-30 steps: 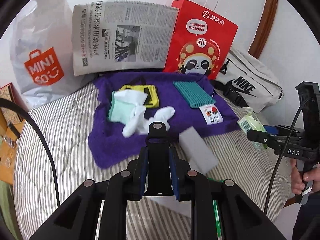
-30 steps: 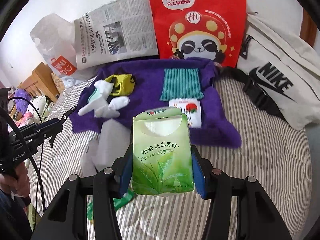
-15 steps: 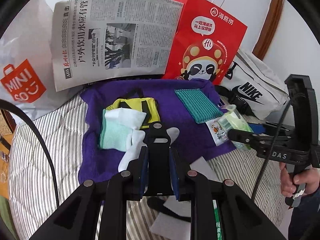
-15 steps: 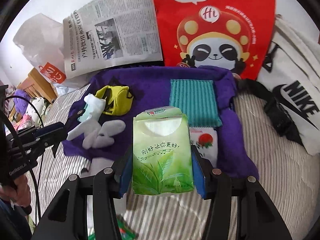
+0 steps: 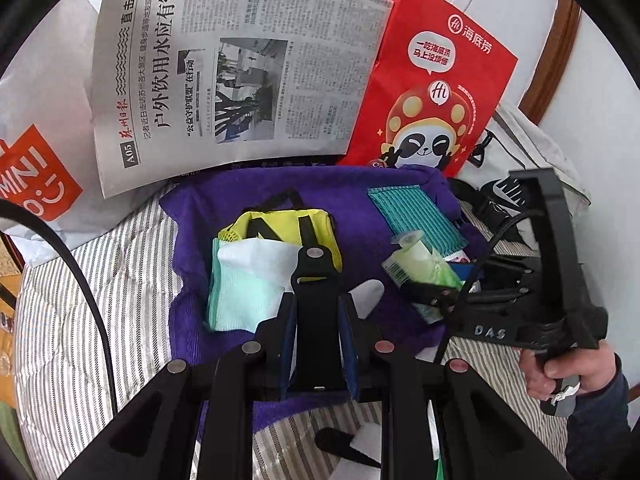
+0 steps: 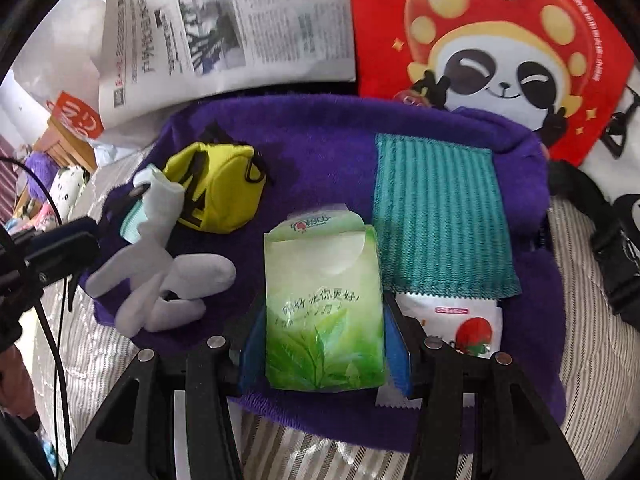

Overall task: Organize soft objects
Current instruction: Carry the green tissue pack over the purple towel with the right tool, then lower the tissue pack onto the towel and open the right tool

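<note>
Right claw [image 6: 324, 344] clamped on a green tissue pack [image 6: 322, 300]; left claw [image 5: 316, 320] closed, empty.
The pack hung over the purple towel [image 6: 320, 148] on the striped bed [image 6: 592, 320]. At its 2 o'clock lay a teal cloth [image 6: 436, 216], at 10 a yellow pouch [image 6: 218, 192], at 9 white socks [image 6: 160, 284].

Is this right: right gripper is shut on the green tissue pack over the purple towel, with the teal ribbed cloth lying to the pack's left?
Not quite. The right gripper is shut on the green tissue pack over the purple towel, but the teal ribbed cloth lies to the pack's right, as the right wrist view shows.
</note>
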`<state>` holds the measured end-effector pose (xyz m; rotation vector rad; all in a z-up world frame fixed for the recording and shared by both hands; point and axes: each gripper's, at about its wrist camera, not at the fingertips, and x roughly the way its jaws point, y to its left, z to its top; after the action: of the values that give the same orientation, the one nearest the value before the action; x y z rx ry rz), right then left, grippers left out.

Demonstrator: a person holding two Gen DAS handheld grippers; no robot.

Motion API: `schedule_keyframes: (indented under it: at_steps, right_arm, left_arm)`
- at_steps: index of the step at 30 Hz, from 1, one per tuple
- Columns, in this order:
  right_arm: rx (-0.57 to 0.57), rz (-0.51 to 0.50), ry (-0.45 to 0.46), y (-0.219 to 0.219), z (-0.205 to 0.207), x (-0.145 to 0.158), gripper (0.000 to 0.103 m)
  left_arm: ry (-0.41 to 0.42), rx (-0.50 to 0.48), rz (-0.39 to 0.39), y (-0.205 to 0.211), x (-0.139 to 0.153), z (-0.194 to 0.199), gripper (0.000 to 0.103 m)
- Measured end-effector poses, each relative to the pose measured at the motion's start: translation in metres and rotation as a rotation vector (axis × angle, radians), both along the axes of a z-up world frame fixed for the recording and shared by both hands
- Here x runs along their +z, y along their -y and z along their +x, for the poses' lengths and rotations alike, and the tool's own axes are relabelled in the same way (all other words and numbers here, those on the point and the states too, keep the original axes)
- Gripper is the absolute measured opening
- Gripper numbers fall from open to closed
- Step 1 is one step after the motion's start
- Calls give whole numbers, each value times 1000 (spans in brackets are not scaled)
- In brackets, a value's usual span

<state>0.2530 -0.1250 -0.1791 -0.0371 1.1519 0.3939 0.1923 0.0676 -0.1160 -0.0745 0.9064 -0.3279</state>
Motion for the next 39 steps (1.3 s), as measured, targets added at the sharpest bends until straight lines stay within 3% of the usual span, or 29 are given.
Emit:
schedule_keyframes:
  at_steps: [9,17,24,31,34,39]
  right_arm:
    - [31,13,-5,1,1,-6,55]
    - [64,23,26,1,-6,6,76]
    - [51,33,75,11,-12,22,77]
    - [-55,55,102,48,-23,34,77]
    - [-92,95,94,66,-29,36,77]
    - [-129,81,99,86,-38,40,77]
  left_arm:
    - [-14,-5,-14,4,-9,9,20]
    - [-23,-25,-15,12,-10,13,20]
    - [-31,-49,-12,20,-9,15,20]
    - [-61,-107,-32,41,-19,24,20]
    - [-73,-127,-1,53,-28,31,20]
    - [-112,-134,53,63,-47,38,20]
